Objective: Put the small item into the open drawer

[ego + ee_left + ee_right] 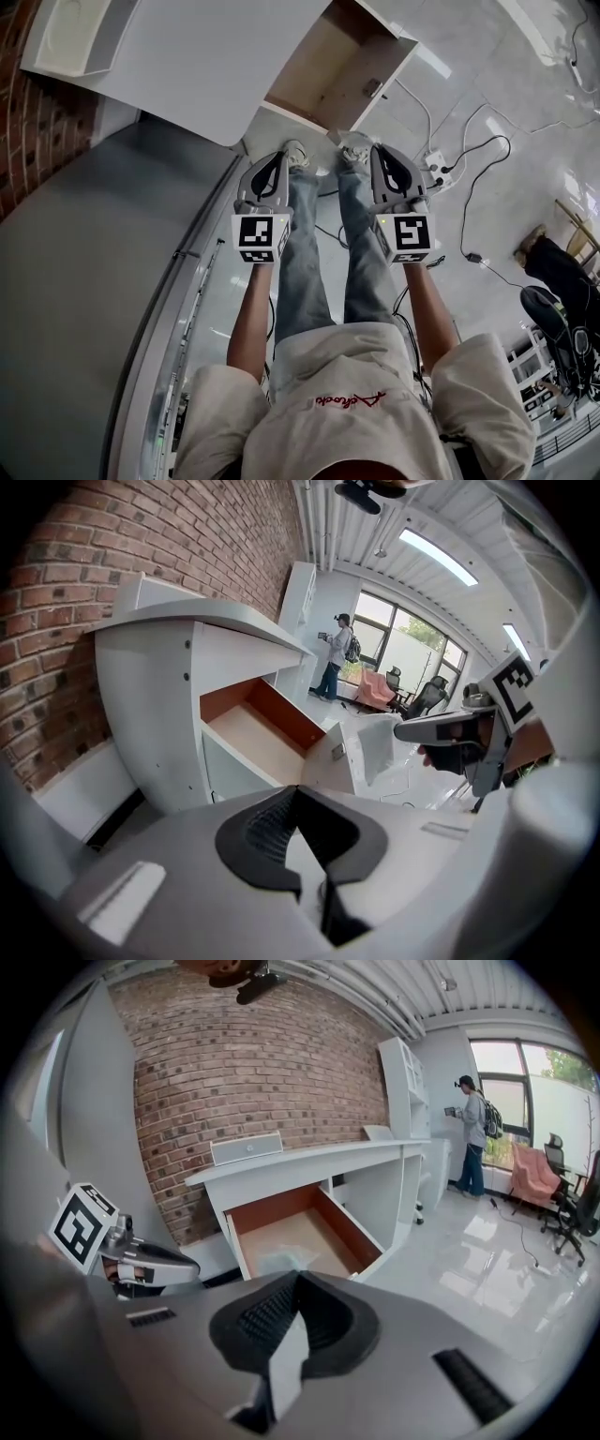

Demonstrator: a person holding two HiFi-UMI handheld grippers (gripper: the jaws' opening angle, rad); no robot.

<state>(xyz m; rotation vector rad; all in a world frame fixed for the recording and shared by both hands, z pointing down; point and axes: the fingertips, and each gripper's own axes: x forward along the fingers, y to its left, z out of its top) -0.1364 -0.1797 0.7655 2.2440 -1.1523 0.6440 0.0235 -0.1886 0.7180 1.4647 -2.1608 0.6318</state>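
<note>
The open drawer (328,70) juts out of the white desk (187,56), and its wooden bottom looks bare. It also shows in the left gripper view as the drawer (258,738) and in the right gripper view as the drawer (291,1237). My right gripper (377,150) (295,1277) is shut on a small clear plastic item (281,1262). From the left gripper view, that item (375,747) hangs off the right gripper's tip (412,731). My left gripper (279,155) (296,791) is shut with nothing in it. Both are held level above the floor, short of the drawer.
A power strip (436,169) with cables lies on the glossy floor right of the drawer. A white tray (80,37) sits on the desk's far left. A person (472,1133) stands far off by the window, near office chairs (572,1204). A brick wall (262,1063) backs the desk.
</note>
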